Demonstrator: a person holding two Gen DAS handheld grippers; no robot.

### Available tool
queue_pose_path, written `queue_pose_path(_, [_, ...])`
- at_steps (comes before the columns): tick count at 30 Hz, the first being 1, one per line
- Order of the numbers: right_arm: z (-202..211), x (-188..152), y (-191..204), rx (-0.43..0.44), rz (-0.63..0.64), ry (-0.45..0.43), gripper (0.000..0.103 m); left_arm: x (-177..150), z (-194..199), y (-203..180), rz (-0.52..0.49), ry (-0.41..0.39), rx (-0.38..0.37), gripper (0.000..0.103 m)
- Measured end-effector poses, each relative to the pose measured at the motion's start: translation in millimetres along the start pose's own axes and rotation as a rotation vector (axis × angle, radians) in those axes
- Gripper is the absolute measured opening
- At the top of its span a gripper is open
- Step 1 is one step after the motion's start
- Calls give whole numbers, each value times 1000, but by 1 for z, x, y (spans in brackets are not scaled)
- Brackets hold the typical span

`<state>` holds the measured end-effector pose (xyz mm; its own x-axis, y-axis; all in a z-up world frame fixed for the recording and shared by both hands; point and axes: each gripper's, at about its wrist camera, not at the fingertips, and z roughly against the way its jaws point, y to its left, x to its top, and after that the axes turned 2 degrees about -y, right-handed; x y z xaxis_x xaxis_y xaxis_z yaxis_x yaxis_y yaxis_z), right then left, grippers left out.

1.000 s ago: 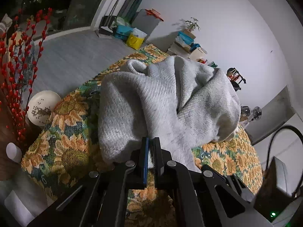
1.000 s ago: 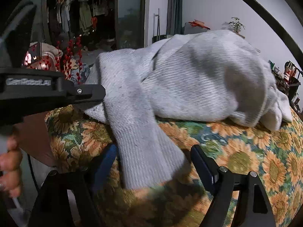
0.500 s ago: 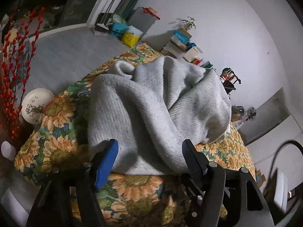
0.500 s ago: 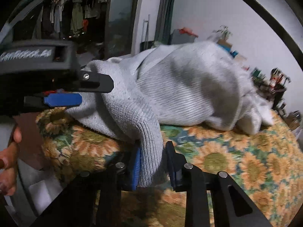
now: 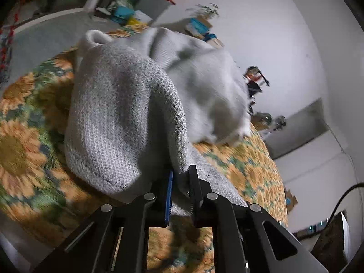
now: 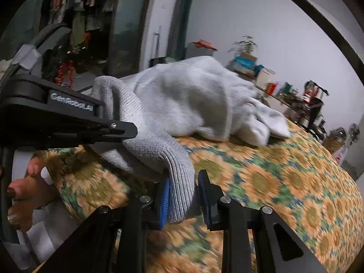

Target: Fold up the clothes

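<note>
The grey knitted sweater (image 5: 127,118) lay bunched on a table covered by a sunflower-print cloth (image 5: 25,150), whose orange blooms and green leaves were blurred. In the left wrist view, the sweater's coarse, speckled knit rose in a rounded fold close to the camera, with a paler, softer mound behind it near the far edge. The left gripper (image 5: 180,188) had black angular fingers with a blue ribbed pad on one; its jaws were closing, already pinching a thin edge of the knit between the pads. A second before, those jaws had been shut at the hem, and half a second before they had stood wide with the sweater lying lower and flatter; the fold was now drawn up and nearer. In the right wrist view, a bare hand (image 6: 25,193) with painted nails held the left tool at the left edge, and the sweater (image 6: 182,100) stretched from that tool's black finger across the cloth (image 6: 273,182) to a limp cuff on the right. The right gripper (image 6: 182,193) was clamped on a ribbed strip of the sweater that filled the narrow gap between its pads; a second before, those jaws had been spread wide around it.
</note>
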<state>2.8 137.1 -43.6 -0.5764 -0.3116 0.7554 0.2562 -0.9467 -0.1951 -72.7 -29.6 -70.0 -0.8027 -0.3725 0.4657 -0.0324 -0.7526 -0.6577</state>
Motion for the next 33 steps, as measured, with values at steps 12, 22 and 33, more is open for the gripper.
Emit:
queue_pose_path(12, [50, -53, -86, -268, -127, 35, 6, -44, -14, -76, -156, 11, 44, 24])
queue_pose_path(22, [59, -85, -116, -225, -215, 109, 26, -49, 8, -32, 1, -12, 22, 70])
queue_pose_path(33, [16, -20, -41, 37, -115, 37, 56, -17, 35, 26, 109, -83, 108, 70])
